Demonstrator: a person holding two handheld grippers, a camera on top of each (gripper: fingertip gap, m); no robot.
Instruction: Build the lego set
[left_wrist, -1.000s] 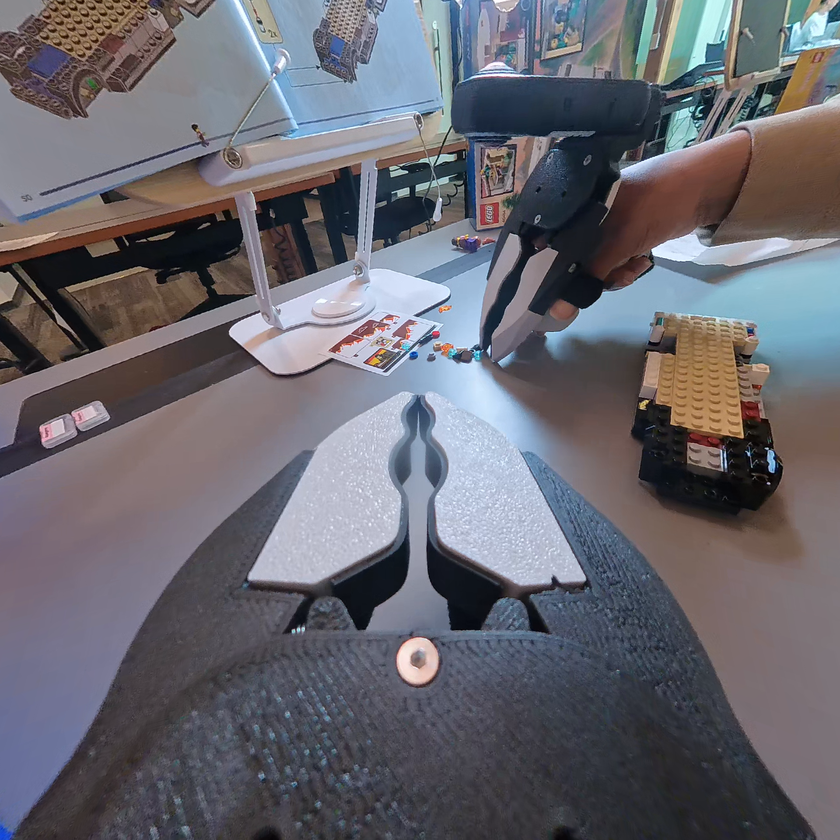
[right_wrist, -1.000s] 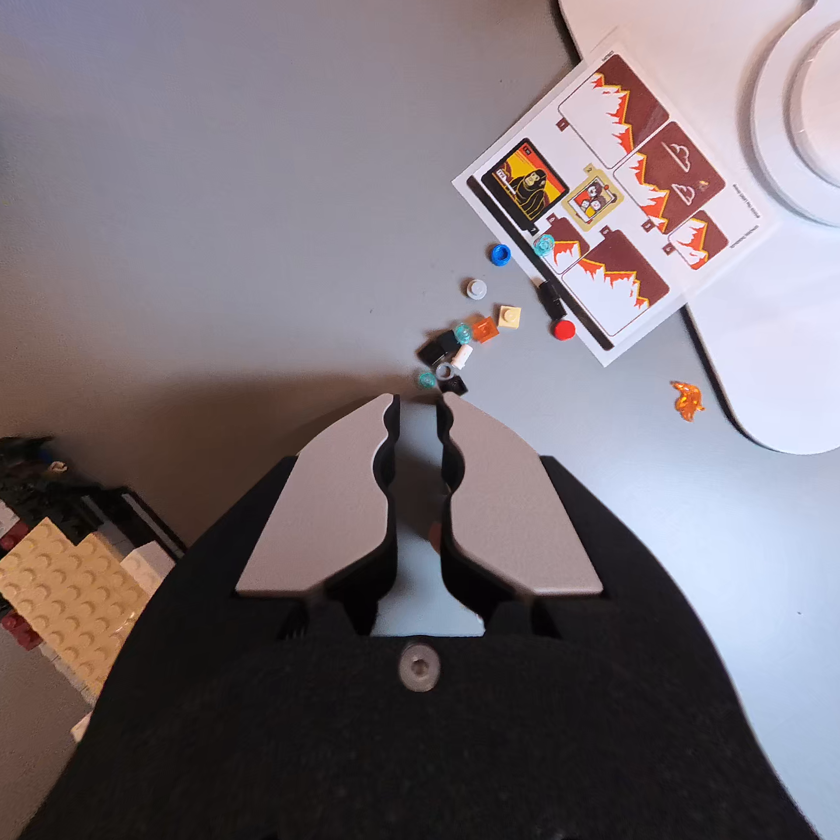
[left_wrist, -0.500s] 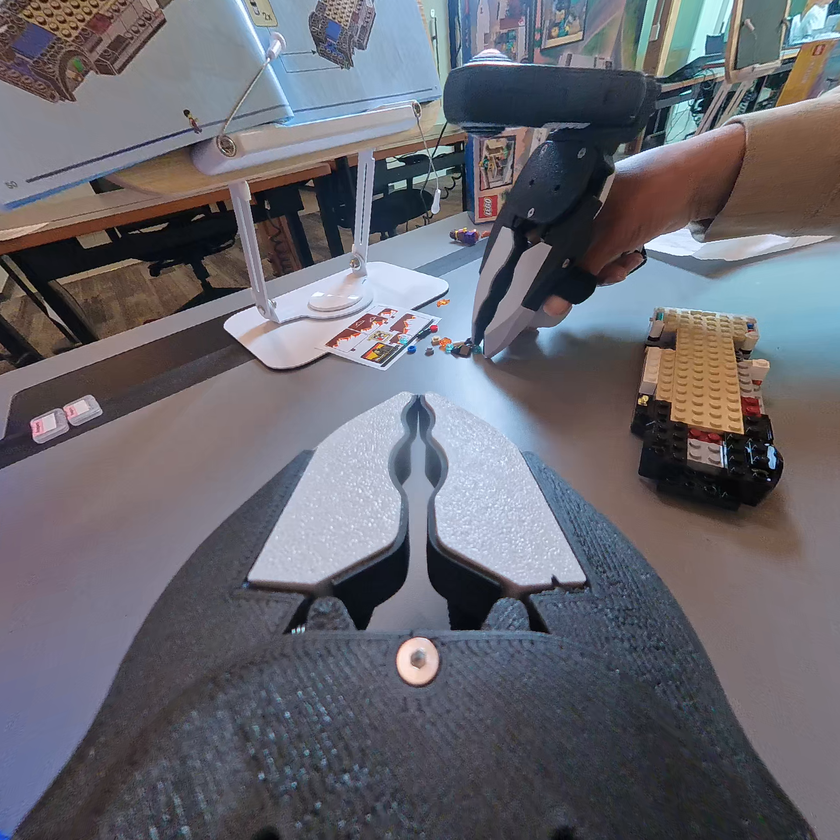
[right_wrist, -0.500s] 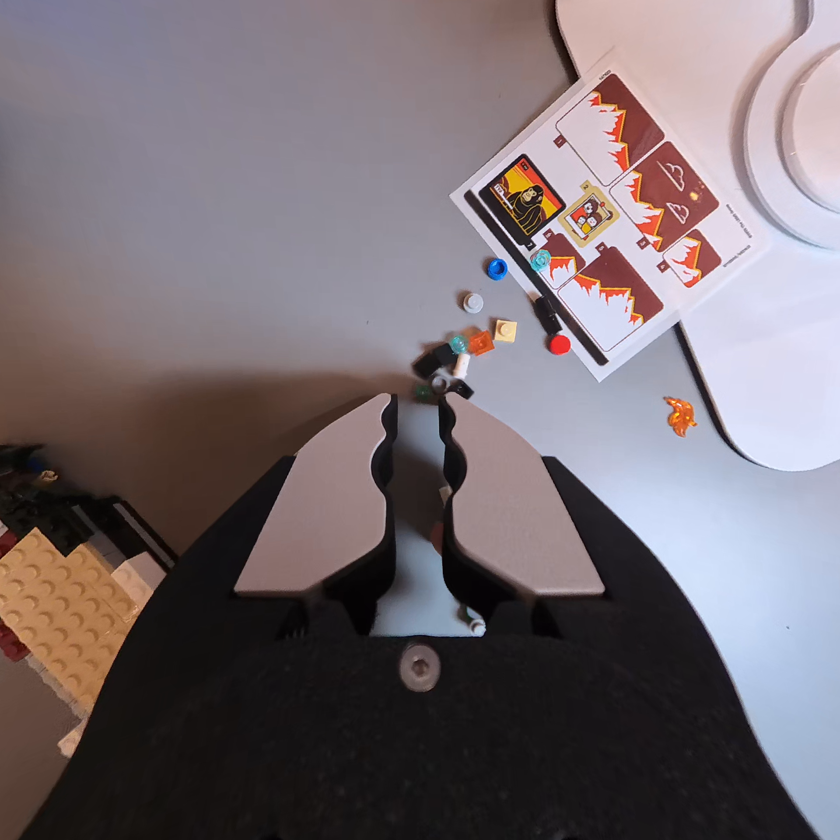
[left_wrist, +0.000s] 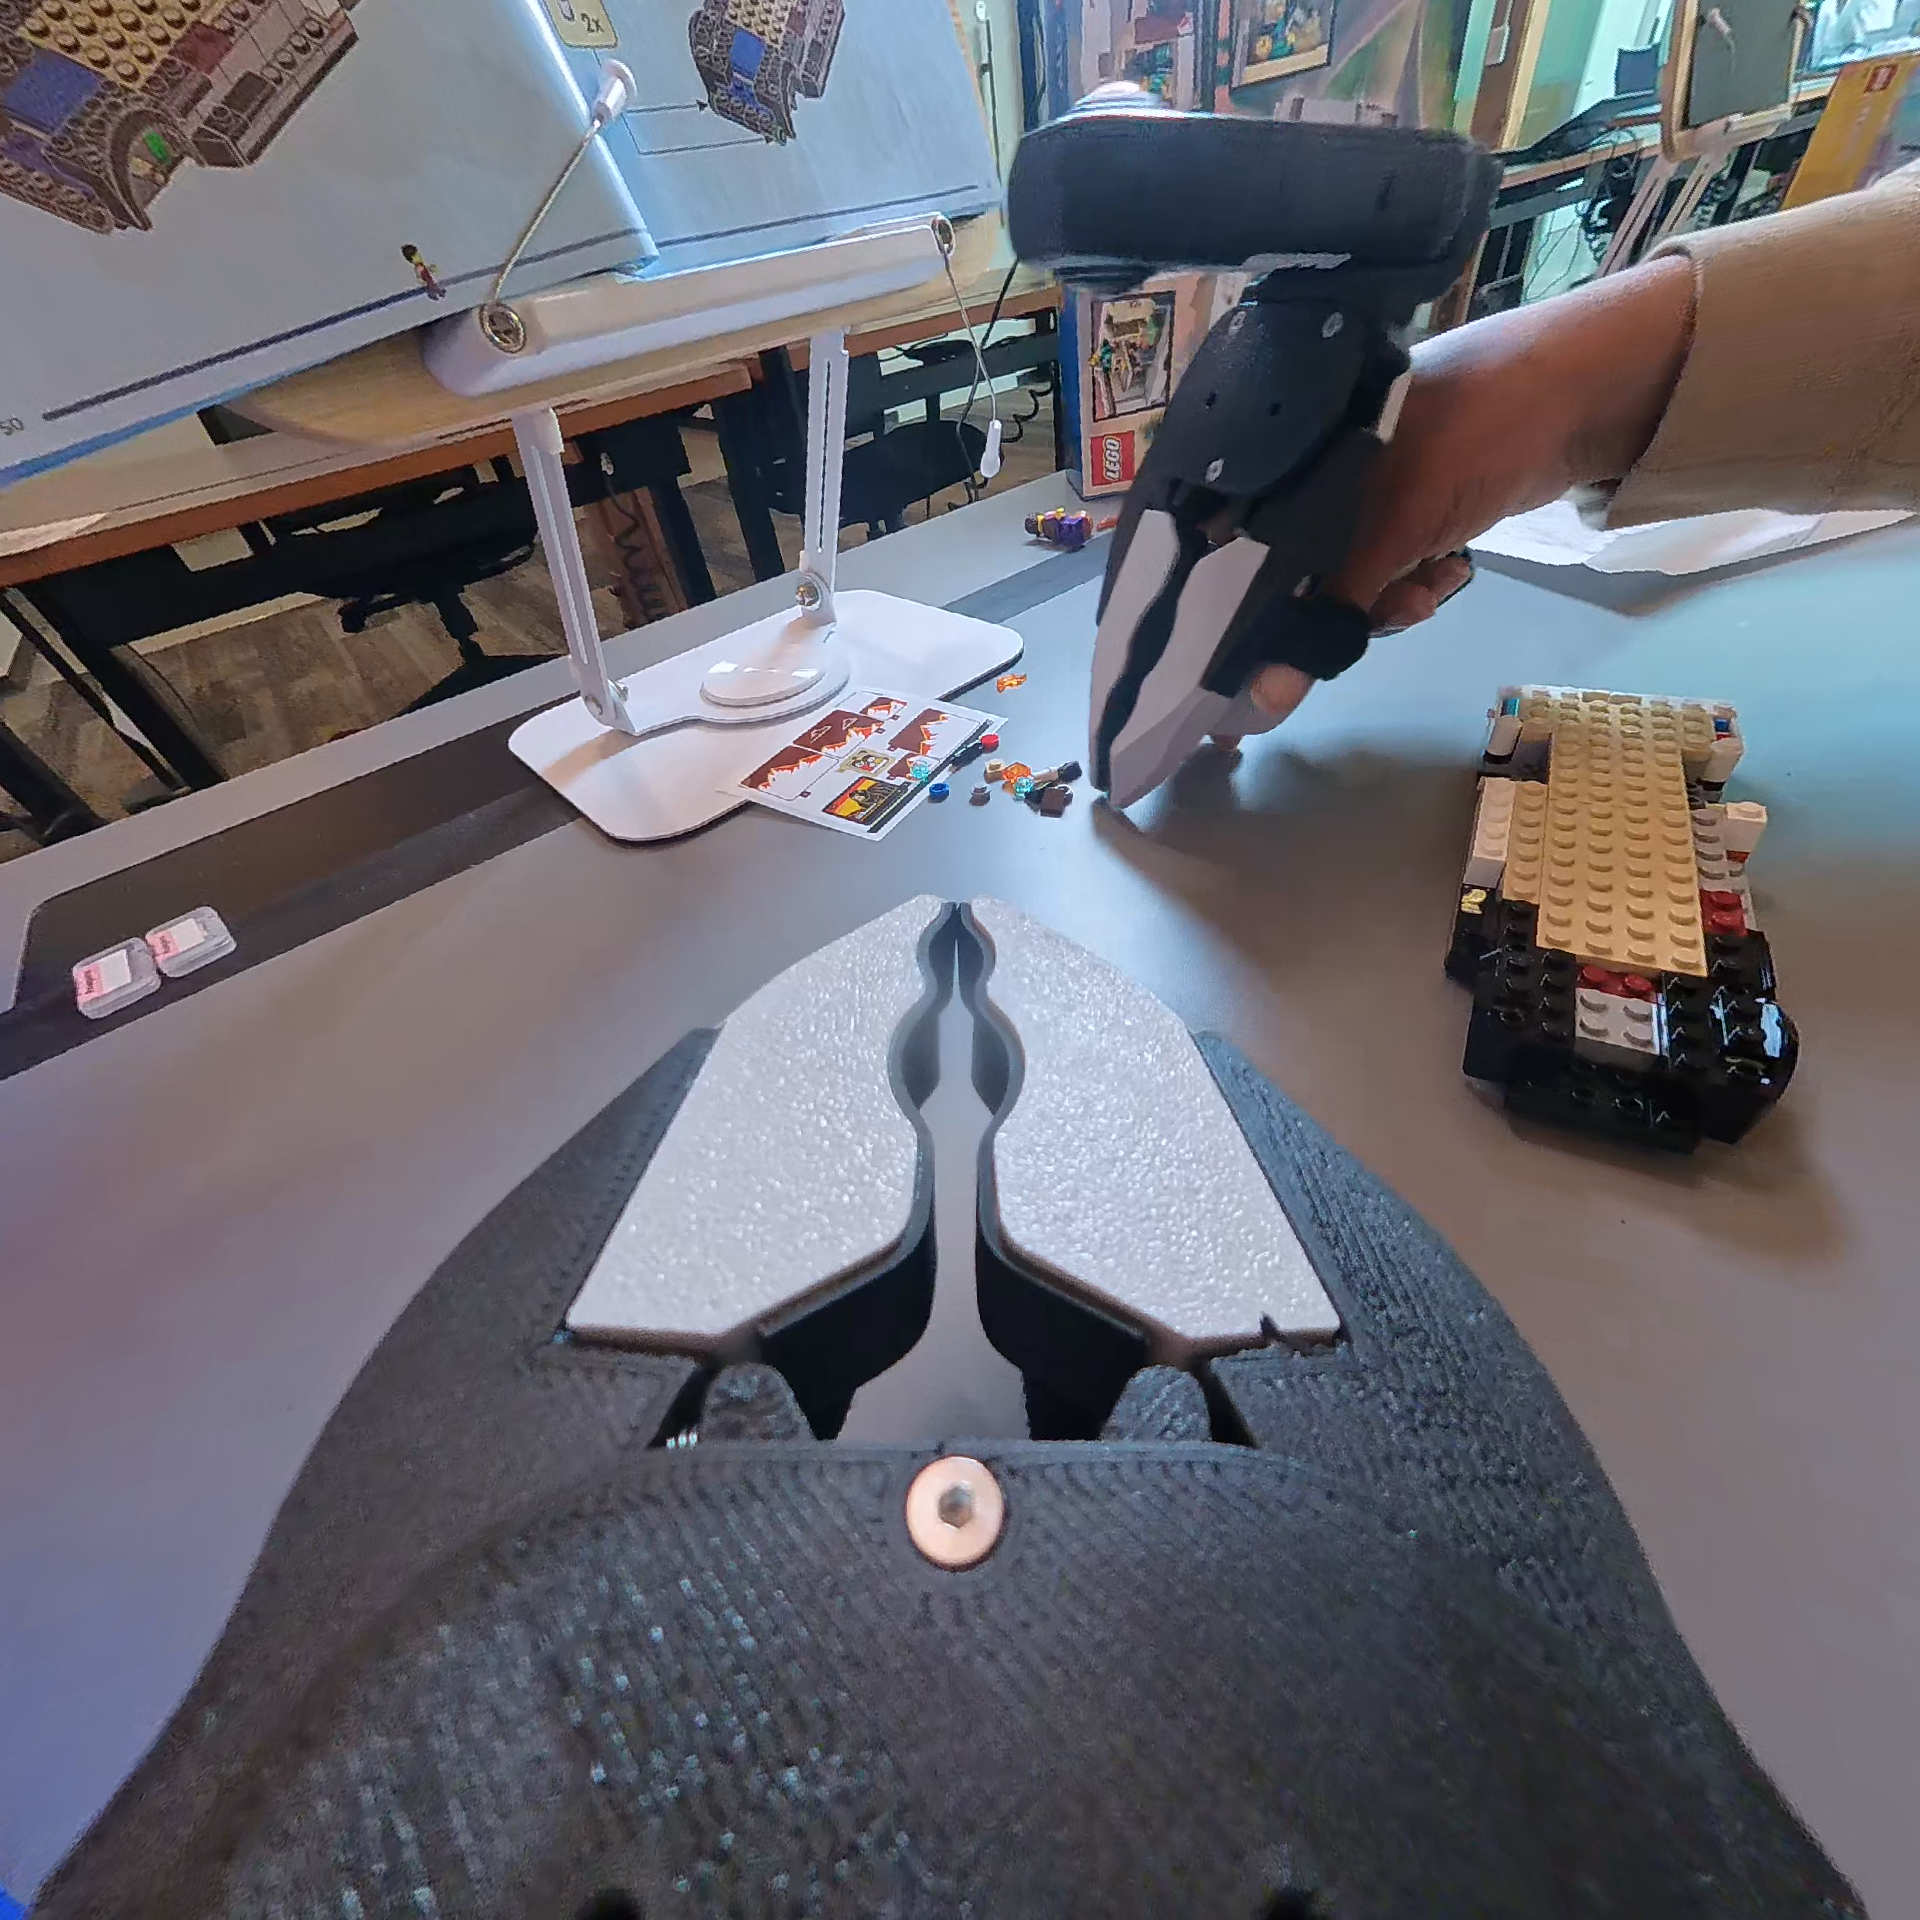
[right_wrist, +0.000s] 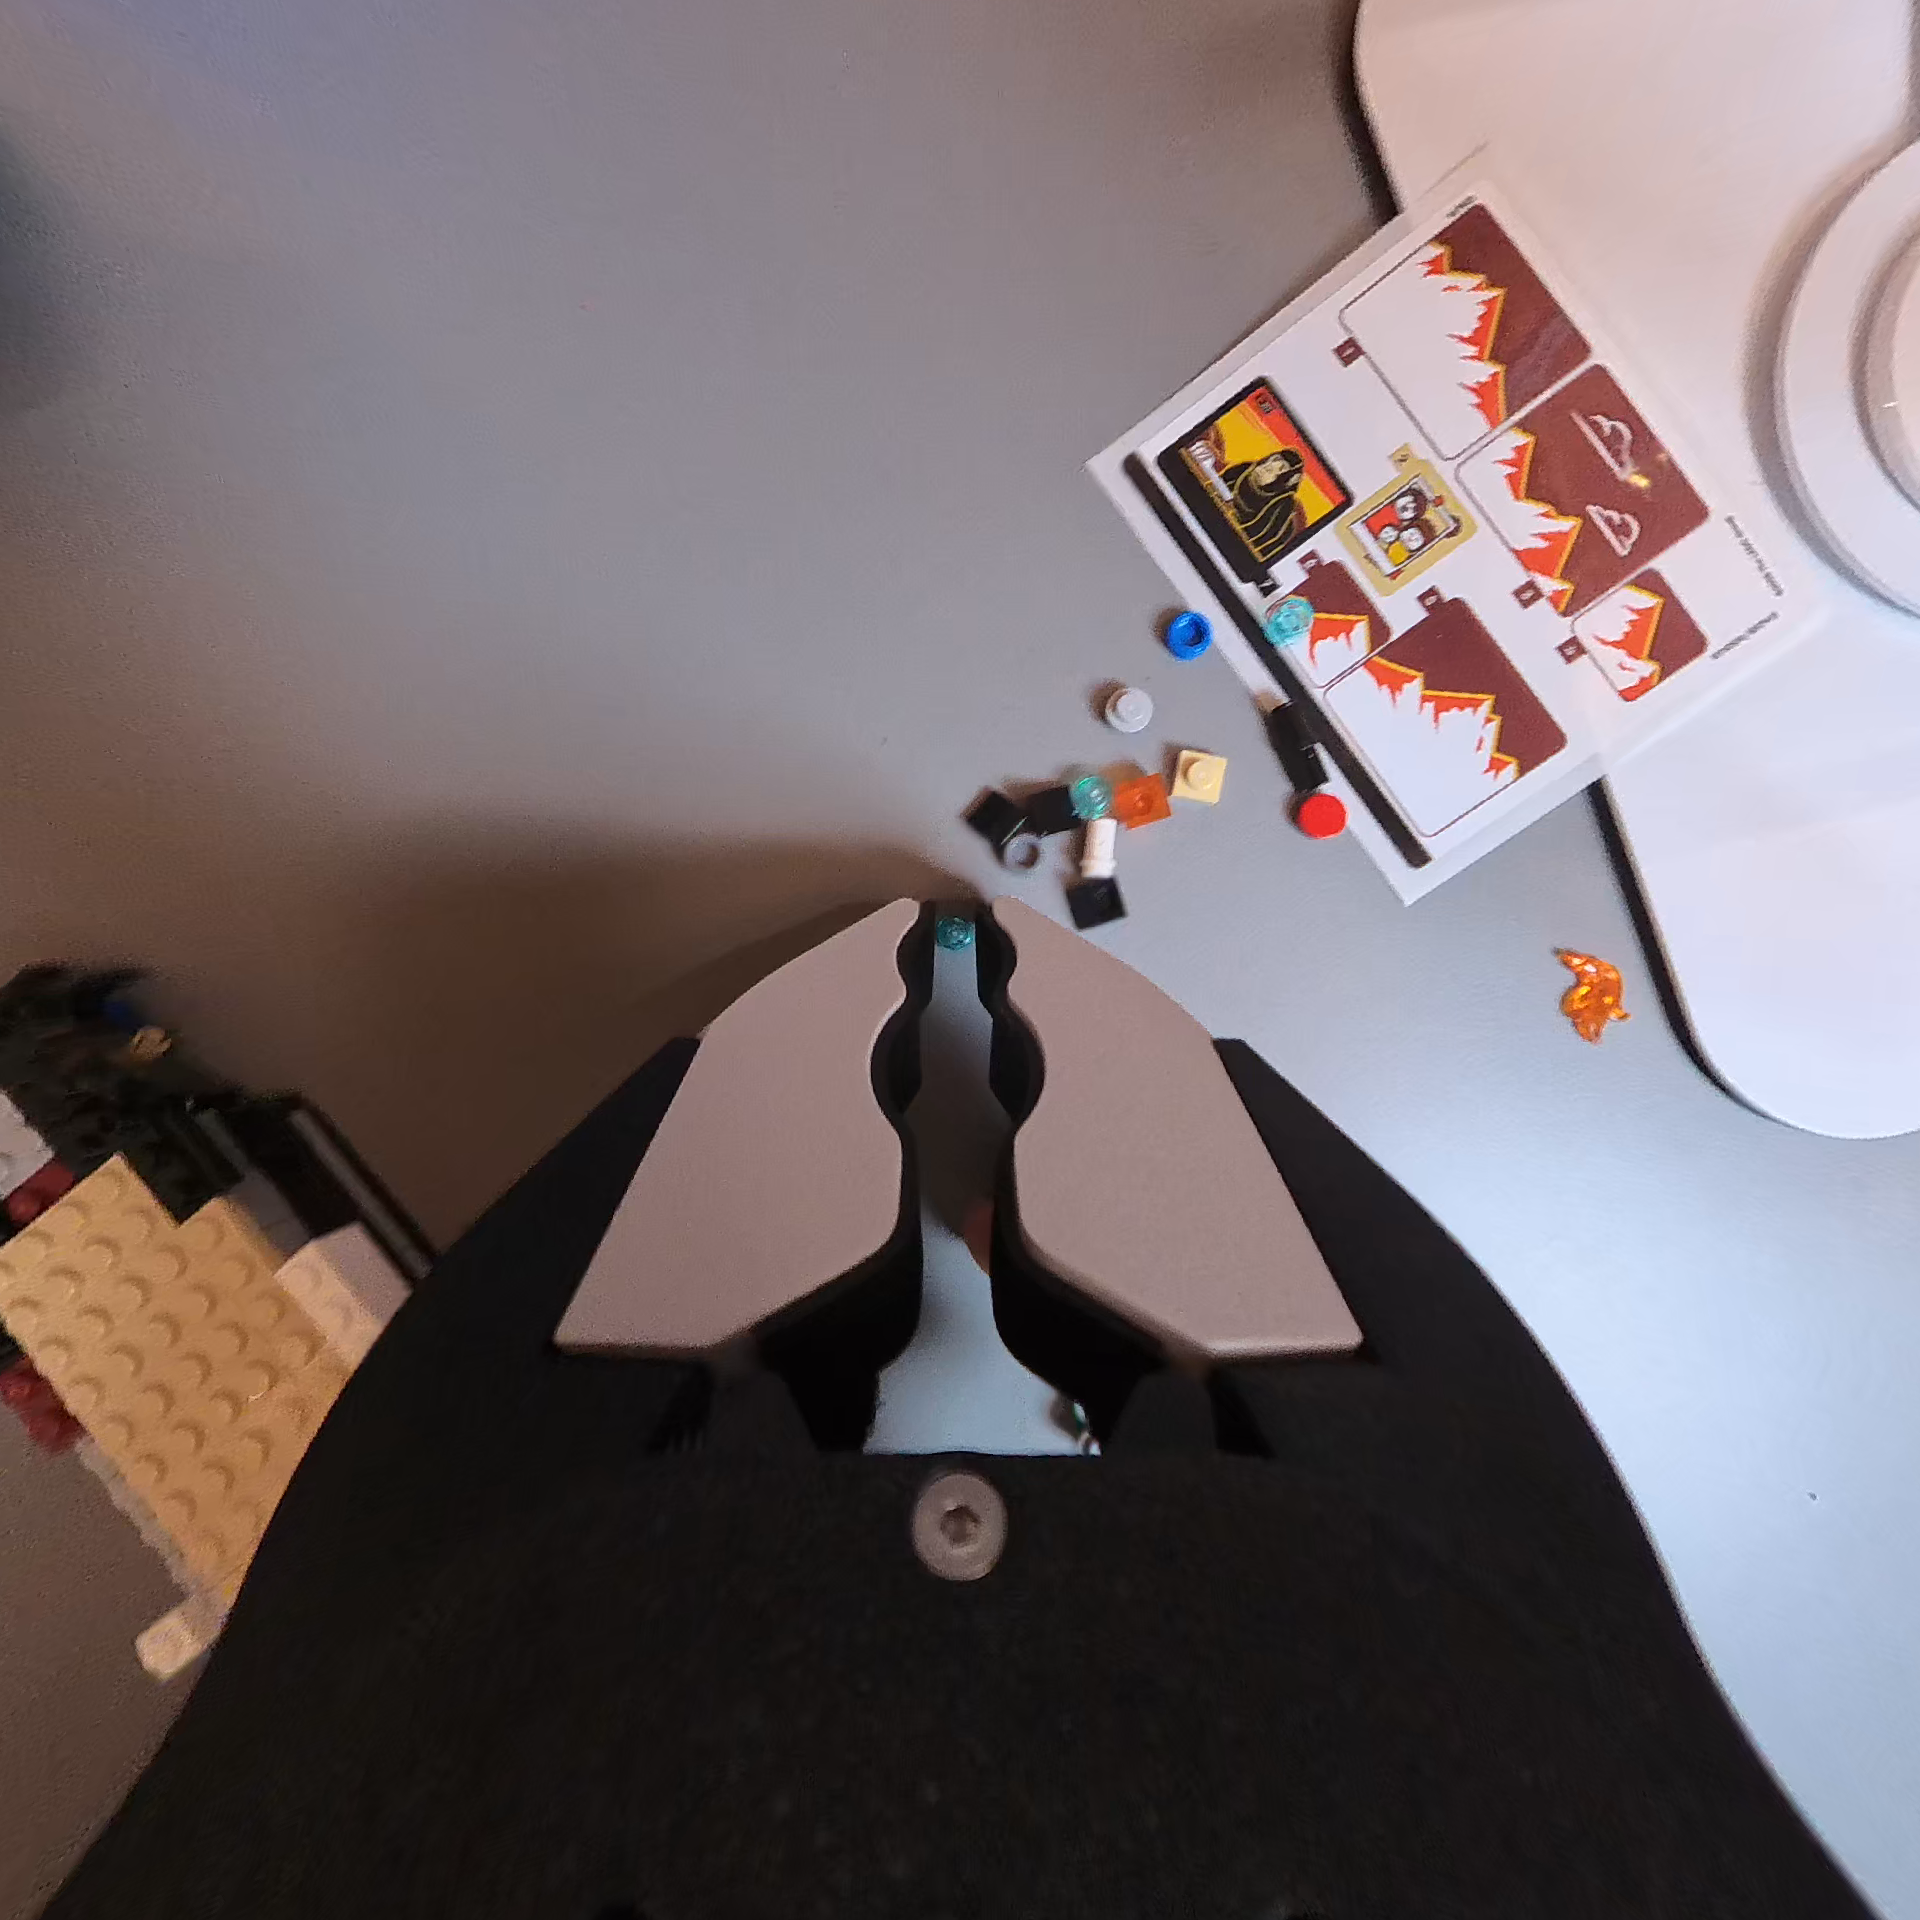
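Observation:
My right gripper (right_wrist: 954, 914) is shut on a small clear teal round stud (right_wrist: 952, 932), pinched between its fingertips just above the grey table. It sits just short of a pile of tiny loose pieces (right_wrist: 1101, 821). In the left wrist view a hand holds this gripper (left_wrist: 1117, 795) tip-down next to the same pile (left_wrist: 1029, 779). My left gripper (left_wrist: 958, 912) is shut, with nothing showing between its pads. It hovers over bare table, well back from the pile.
A sticker sheet (right_wrist: 1455, 540) lies against a white stand base (right_wrist: 1766, 935) that carries an open instruction booklet (left_wrist: 312, 208). An orange flame piece (right_wrist: 1590, 992) lies by the base. A tan-and-black brick model (left_wrist: 1610, 914) lies at the right. Two small cases (left_wrist: 151, 961) sit far left. The tips of one gripper are about 15 cm away from the tips of the other.
My right jaws have closed on the teal stud that lay at the near edge of the pile, and the gripper has drawn slightly back from the pile. My left gripper has stayed shut.

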